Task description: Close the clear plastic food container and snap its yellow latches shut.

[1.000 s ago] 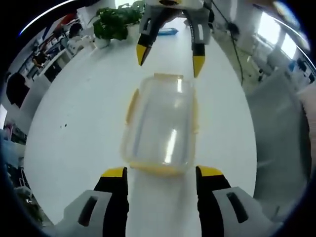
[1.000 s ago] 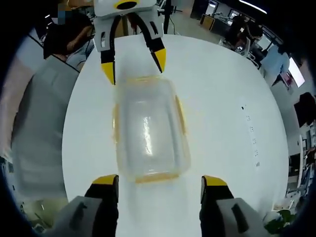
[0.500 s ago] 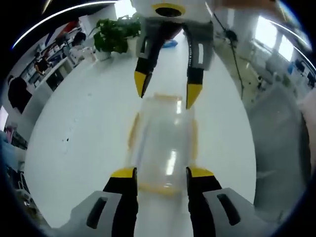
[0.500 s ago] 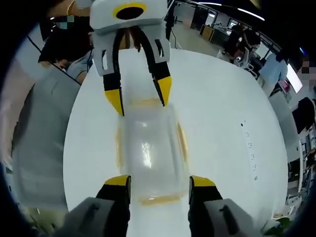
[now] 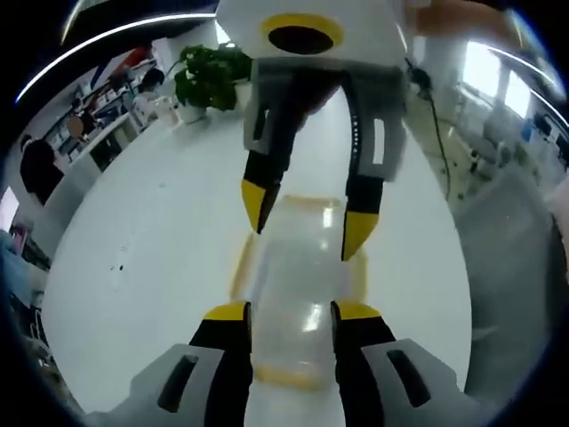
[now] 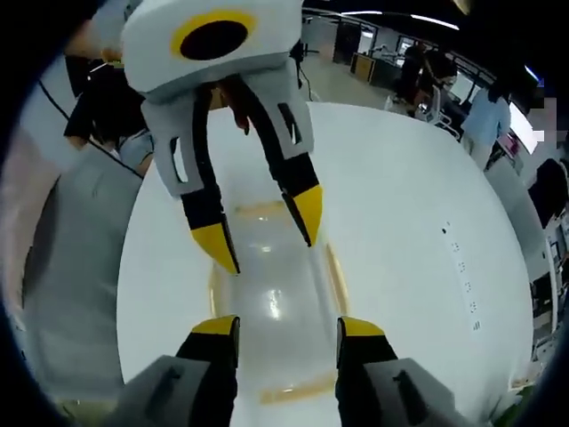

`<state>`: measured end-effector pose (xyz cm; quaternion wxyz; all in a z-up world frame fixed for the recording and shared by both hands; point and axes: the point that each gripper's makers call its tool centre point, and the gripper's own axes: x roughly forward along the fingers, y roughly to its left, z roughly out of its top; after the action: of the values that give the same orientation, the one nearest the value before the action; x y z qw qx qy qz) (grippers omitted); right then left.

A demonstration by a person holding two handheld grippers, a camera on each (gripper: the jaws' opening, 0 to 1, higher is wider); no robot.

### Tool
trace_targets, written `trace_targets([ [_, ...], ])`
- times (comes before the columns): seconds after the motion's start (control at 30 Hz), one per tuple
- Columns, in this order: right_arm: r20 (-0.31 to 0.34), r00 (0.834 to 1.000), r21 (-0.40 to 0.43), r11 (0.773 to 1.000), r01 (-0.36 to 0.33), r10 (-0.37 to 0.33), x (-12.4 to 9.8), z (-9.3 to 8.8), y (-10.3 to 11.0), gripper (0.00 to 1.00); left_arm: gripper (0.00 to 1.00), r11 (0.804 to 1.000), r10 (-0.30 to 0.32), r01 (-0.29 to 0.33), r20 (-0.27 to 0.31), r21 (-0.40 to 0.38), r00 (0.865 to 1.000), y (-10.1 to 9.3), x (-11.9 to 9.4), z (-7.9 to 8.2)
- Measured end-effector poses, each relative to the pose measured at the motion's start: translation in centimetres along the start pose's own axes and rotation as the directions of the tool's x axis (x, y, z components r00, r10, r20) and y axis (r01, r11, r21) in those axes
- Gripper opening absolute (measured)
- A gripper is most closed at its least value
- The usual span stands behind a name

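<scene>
Sitting mid-worktop [image 5: 133, 267], the clear container [image 5: 302, 302] is getting plenty of room around it. Both grippers, left [image 5: 289, 310] and right [image 6: 277, 326], are now leaning closer over it, jaws open.

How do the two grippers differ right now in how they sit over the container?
From the left gripper view, the left gripper comes in at the container's near end, while the right gripper hangs over its far end. The right gripper is seen tips-down with its grey linkages showing; the left gripper shows only black arms with yellow tips. Both have their jaws apart, roughly equally, straddling the clear lid, and neither visibly grips a yellow latch.
</scene>
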<state>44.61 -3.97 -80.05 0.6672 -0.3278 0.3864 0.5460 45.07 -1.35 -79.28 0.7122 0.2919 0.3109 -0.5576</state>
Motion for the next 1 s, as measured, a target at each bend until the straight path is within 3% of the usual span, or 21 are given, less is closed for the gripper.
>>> trace_targets([
  [0.1, 0.006, 1.000, 0.006, 1.000, -0.011, 0.011, 0.2, 0.1, 0.2, 0.41, 0.35, 1.000, -0.026, 0.026, 0.004, -0.015, 1.000, -0.6, 0.3, 0.0],
  [0.23, -0.004, 1.000, -0.010, 1.000, -0.009, 0.009, 0.4, 0.0, 0.1, 0.42, 0.34, 1.000, -0.007, 0.007, 0.007, -0.007, 1.000, -0.6, 0.6, -0.1],
  [0.33, -0.056, 0.998, -0.062, 0.998, 0.005, -0.008, 0.7, -0.7, -0.2, 0.45, 0.33, 1.000, -0.006, 0.006, 0.018, -0.012, 1.000, -0.5, 0.6, -0.1],
  [0.37, -0.030, 1.000, -0.041, 0.999, -0.002, 0.001, 0.7, -0.2, -0.2, 0.46, 0.33, 1.000, -0.010, 0.010, 0.020, -0.018, 1.000, -0.5, 0.6, -0.1],
  [0.6, -0.021, 1.000, -0.016, 1.000, -0.011, 0.010, 0.9, -0.2, -0.3, 0.49, 0.34, 0.997, -0.056, 0.057, 0.020, -0.055, 0.998, -1.0, 0.7, -0.4],
  [0.7, -0.024, 1.000, -0.009, 1.000, -0.005, 0.005, 0.9, -0.2, -0.5, 0.51, 0.46, 0.992, -0.104, 0.107, 0.044, -0.069, 0.994, -2.1, 0.9, 0.0],
  [0.8, -0.026, 1.000, -0.005, 1.000, -0.006, 0.006, 0.9, -0.2, -0.6, 0.52, 0.51, 0.991, -0.114, 0.117, 0.047, -0.060, 0.992, -2.4, 1.1, 0.2],
  [1.0, -0.023, 1.000, -0.013, 1.000, -0.011, 0.011, 0.9, -0.2, -0.6, 0.53, 0.54, 0.998, -0.061, 0.061, 0.017, 0.032, 0.998, -3.0, 1.6, 0.2],
])
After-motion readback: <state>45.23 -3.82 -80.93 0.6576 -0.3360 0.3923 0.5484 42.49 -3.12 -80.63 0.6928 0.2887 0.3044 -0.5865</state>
